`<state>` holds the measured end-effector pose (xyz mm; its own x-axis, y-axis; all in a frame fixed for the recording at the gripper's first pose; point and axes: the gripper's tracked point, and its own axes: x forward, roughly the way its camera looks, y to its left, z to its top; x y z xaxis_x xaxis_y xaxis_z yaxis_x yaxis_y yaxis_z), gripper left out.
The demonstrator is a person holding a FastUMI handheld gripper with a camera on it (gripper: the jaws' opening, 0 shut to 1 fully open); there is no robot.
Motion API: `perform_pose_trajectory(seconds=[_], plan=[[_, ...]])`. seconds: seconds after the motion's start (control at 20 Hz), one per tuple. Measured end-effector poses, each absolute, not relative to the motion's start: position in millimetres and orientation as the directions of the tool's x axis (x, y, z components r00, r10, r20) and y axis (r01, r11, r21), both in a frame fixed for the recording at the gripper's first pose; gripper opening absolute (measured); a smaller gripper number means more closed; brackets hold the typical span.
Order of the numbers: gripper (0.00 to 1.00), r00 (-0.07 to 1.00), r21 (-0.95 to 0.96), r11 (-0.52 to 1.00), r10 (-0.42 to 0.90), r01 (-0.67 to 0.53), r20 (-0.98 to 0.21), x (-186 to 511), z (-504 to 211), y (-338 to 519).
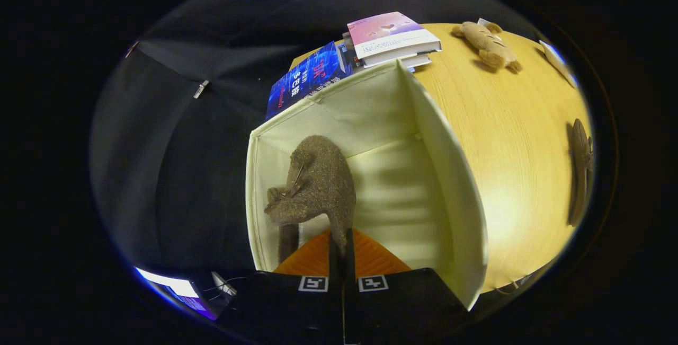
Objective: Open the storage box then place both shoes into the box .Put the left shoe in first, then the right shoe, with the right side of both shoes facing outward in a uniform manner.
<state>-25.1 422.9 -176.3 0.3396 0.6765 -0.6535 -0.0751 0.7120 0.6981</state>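
A brown suede shoe (pixel 318 180) with a small bow hangs inside the open cream fabric storage box (pixel 450 175), close to the box's left wall. My gripper (pixel 341 241) is shut on the shoe's thin rim, both fingers pressed together on it, and the shoe extends just ahead of them. The box floor beside the shoe is bare. The other brown shoe (pixel 581 170) lies on the wooden table (pixel 508 122), well to the right of the box.
Behind the box lie a stack of books (pixel 392 37) and a blue book (pixel 310 77) leaning on the box's back wall. A tan plush toy (pixel 487 45) rests at the table's far side. A lit screen (pixel 180 289) sits left of the fingers.
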Motion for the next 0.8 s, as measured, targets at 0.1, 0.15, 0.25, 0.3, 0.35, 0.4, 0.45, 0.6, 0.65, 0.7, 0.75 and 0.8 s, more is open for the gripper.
perform_pose_trajectory(seconds=[0.1,0.15,0.25,0.3,0.35,0.4,0.45,0.6,0.65,0.7,0.75,0.8], plan=[[0.25,0.325,0.722,0.685,0.706,-0.091,-0.629,-29,-172,428],[0.38,0.315,0.734,0.671,0.722,-0.106,-0.616,-32,-167,430],[0.62,0.306,0.738,0.661,0.736,-0.135,-0.604,-37,-164,431],[0.68,0.308,0.735,0.661,0.738,-0.151,-0.600,-40,-163,429],[0.77,0.310,0.735,0.657,0.743,-0.167,-0.594,-41,-160,429],[0.77,0.315,0.735,0.653,0.746,-0.180,-0.586,-43,-156,427],[0.77,0.324,0.739,0.645,0.754,-0.195,-0.572,-43,-150,425],[0.87,0.364,0.741,0.623,0.770,-0.253,-0.524,-43,-129,414],[0.90,0.378,0.736,0.620,0.772,-0.273,-0.510,-42,-122,407],[0.91,0.394,0.730,0.617,0.774,-0.293,-0.496,-42,-116,401],[0.94,0.410,0.725,0.615,0.774,-0.310,-0.482,-41,-111,393],[0.96,0.426,0.717,0.616,0.773,-0.326,-0.470,-41,-106,383]])
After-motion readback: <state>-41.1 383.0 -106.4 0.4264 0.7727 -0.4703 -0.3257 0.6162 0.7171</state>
